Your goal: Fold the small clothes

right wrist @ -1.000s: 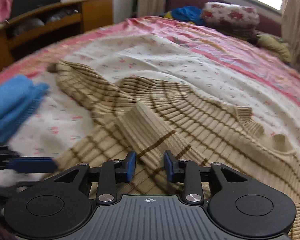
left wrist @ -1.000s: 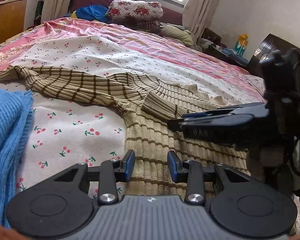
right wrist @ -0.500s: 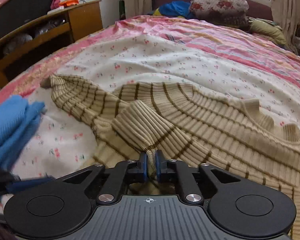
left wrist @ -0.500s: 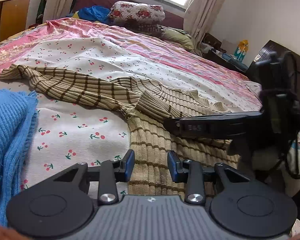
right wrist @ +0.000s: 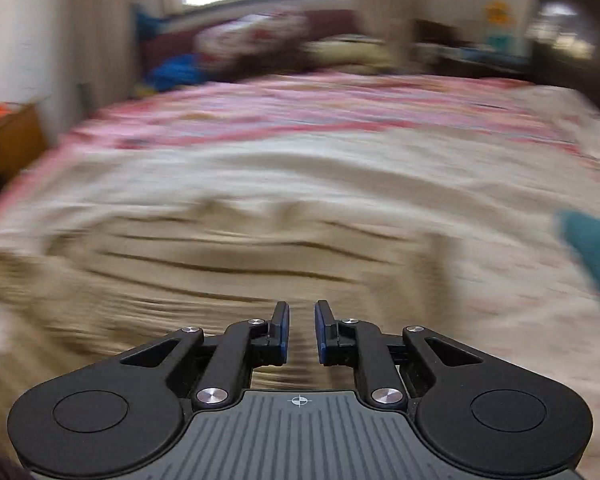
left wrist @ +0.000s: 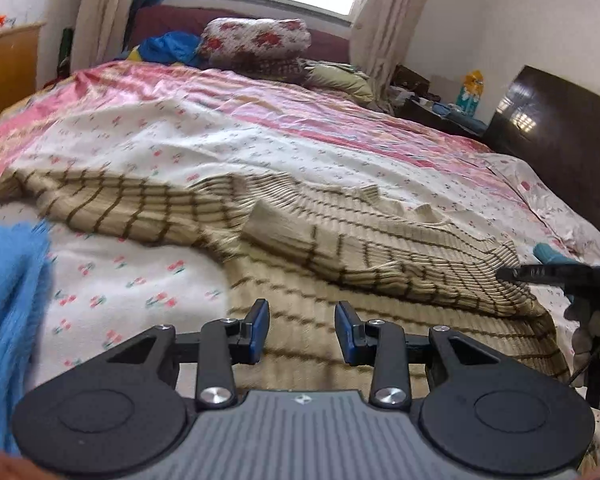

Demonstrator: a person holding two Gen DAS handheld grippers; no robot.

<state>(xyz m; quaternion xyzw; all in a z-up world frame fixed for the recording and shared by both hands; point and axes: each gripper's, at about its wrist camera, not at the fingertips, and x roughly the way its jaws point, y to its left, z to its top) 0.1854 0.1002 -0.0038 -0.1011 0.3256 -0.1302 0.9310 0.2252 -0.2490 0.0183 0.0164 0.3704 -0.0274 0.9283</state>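
A beige sweater with brown stripes (left wrist: 340, 248) lies spread on the bed, one sleeve (left wrist: 100, 208) stretched to the left and the other folded over the body. My left gripper (left wrist: 301, 330) is open and empty just above the sweater's lower body. My right gripper (right wrist: 301, 330) has its jaws a little apart with nothing between them, above the sweater (right wrist: 220, 264); that view is heavily blurred. In the left wrist view the right gripper (left wrist: 540, 270) shows at the sweater's right edge.
A blue knitted garment (left wrist: 8, 300) lies at the left. A small teal item (right wrist: 592, 248) lies at the right. The bed sheet (left wrist: 140, 152) is white with cherries and pink. Pillows (left wrist: 256, 40) are at the far end, a dark headboard (left wrist: 560, 128) at right.
My right gripper was shut on the folded sleeve half a second ago; it has let go, opened slightly and swung right to the sweater's right edge. The left gripper stayed open.
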